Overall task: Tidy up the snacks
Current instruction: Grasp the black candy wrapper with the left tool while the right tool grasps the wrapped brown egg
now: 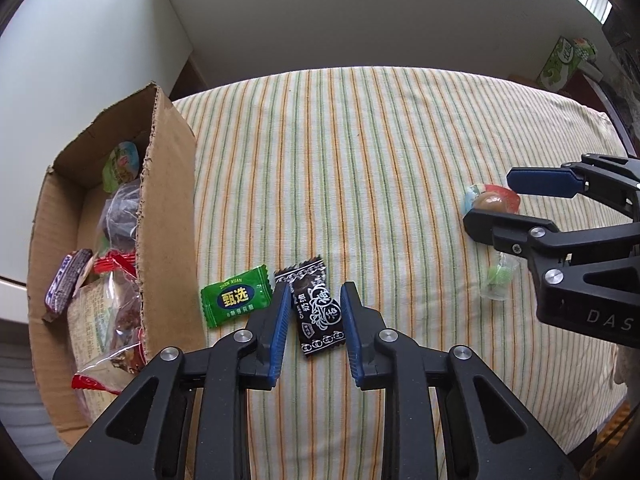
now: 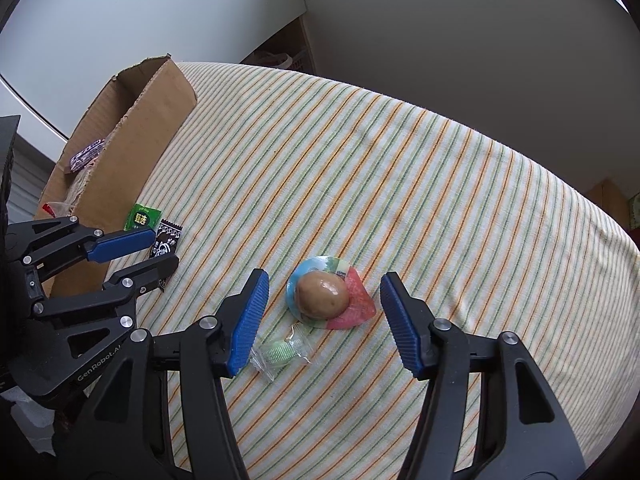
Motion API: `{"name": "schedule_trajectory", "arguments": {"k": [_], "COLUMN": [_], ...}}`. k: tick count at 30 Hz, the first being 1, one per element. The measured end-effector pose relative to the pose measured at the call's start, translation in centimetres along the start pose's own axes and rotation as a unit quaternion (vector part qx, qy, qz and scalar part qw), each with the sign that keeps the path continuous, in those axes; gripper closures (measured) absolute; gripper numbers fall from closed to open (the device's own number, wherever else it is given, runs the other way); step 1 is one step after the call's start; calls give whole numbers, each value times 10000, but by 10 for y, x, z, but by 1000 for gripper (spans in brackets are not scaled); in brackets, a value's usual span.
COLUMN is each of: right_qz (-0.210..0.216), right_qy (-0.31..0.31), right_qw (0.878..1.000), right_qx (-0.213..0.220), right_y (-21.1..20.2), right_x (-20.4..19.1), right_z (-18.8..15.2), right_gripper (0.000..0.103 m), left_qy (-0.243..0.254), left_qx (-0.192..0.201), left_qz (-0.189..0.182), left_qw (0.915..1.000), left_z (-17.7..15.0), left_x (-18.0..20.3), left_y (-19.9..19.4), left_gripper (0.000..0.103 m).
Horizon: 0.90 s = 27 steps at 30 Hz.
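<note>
**Snacks on the striped cloth, with the box at its edge**

On the striped tablecloth (image 1: 380, 152), which is cream with orange and green lines, the snacks lie in two small groups, with a cardboard box (image 1: 166, 216) at the left edge.

The box is the largest thing here: plain brown corrugated card with torn, ragged top edges and an open top. Inside it are several packets piled loosely: a round green-lidded cup (image 1: 121, 166) against the far wall, a clear bag of dark pieces (image 1: 120, 216) below it, a purple-and-white wrapped bar (image 1: 66, 286) leaning on the left wall, and clear bags with red trim nearest the camera.

Just outside the box's right wall lies a green candy packet (image 1: 236, 300) with yellow characters on a blue oval. Touching its right edge is a black candy packet (image 1: 316, 308) with white print and crimped ends. The left gripper (image 1: 316, 312) straddles this black packet, its blue pads close against the long sides; the jaws are narrowed on it, apparently pinching it.

Well to the right sits a vacuum-packed brown egg (image 2: 322, 294) on a round blue, green and red backing. Just beside it, nearer the camera, lies a small clear-wrapped green sweet (image 2: 280, 352). The right gripper (image 2: 324, 320) hangs over the egg with its jaws spread, the pads clear of the pack on both sides and gripping nothing.
</note>
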State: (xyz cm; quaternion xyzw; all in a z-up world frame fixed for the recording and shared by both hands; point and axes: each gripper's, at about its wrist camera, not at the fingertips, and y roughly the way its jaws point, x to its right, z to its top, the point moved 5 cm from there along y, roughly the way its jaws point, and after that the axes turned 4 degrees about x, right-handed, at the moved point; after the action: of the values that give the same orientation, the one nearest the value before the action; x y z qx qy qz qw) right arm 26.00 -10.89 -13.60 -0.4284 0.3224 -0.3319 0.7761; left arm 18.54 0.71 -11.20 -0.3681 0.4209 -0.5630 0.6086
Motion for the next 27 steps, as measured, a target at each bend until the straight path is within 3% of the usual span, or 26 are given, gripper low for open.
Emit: {"name": "schedule_trajectory", "arguments": {"k": [2,5,11,18,20,24,27], "right_qz": [14,70,47,2,81,-20,-125], "right_qy": [2,9,27,-45,-68,-164,-227], "right_qw": [10000,10000,10000,10000,9999,9997,9995], "right_qx": [-7,-41,-73,-86,-89,-153,-173], "right_y": [0,1,4,1,0,5,5], "right_x": [1,2,4,-1,-6,-12,-15], "right_z": [-1,-2,-4,-7,-8,-9,-10], "right_gripper": [41,50,52,62,62,52,56], "left_qy": [2,-19,167,282,262,262,287], "left_qx": [-65,-76,11,126,135,140,156], "left_qz": [3,-79,-120,-124,-184,-242,-288], "left_qw": [10000,9999,9998,9994,9994,9993,9991], "left_z": [-2,-2,4,7,-6,-10,-16], "left_x": [0,6,25,34,35,40,47], "left_y": [3,8,12,14,5,4,1], "left_gripper": [74,74,82,81,81,81,81]}}
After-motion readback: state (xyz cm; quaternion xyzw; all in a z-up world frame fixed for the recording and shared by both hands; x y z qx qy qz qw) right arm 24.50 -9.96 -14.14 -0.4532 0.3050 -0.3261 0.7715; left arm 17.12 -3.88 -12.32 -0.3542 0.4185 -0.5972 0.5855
